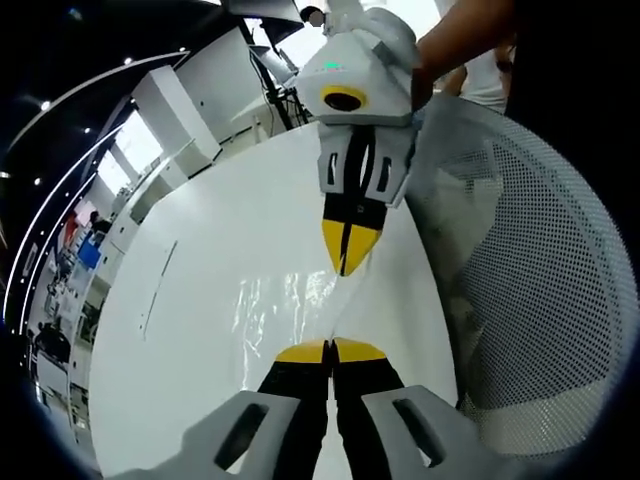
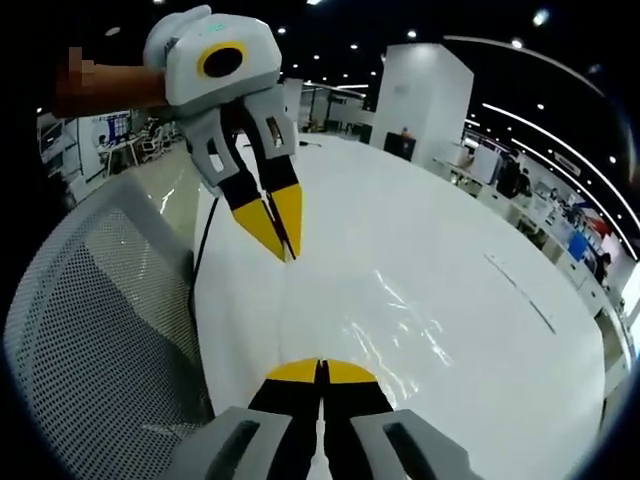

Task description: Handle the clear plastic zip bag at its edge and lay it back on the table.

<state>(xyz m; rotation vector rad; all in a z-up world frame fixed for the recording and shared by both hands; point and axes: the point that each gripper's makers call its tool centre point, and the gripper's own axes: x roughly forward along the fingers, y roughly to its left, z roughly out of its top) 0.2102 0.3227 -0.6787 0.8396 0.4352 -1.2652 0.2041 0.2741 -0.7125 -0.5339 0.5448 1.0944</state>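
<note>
Two hand-held tongs faced each other over a glossy white counter [image 1: 200,300], with a clear plastic zip bag [image 1: 290,310] stretched between them along its edge.

In the left gripper view, the left tongs [image 1: 331,350] rose from the bottom, their yellow tips pressed together and clamped on the near end of the bag's edge. The bag spread away from the tips as a nearly invisible sheet, seen mostly as wrinkled glints against the white surface. Whether it touched the counter or hung just above it could not be told. At the far end, the right tongs [image 1: 347,262] pointed toward the camera, tips closed on the bag's other end. A person's hand [image 1: 450,45] gripped their white body. Beside the counter stood a white mesh chair back [image 1: 520,290].

In the right gripper view, the right tongs [image 2: 320,368] rose from the bottom, tips clenched on the bag [image 2: 390,320], whose film shimmered over the counter [image 2: 450,230]. The left tongs [image 2: 282,245] came in from the upper left, tips together on the bag's edge. The mesh chair back [image 2: 100,330] lay to the left. An open office with ceiling lights lay beyond.
</note>
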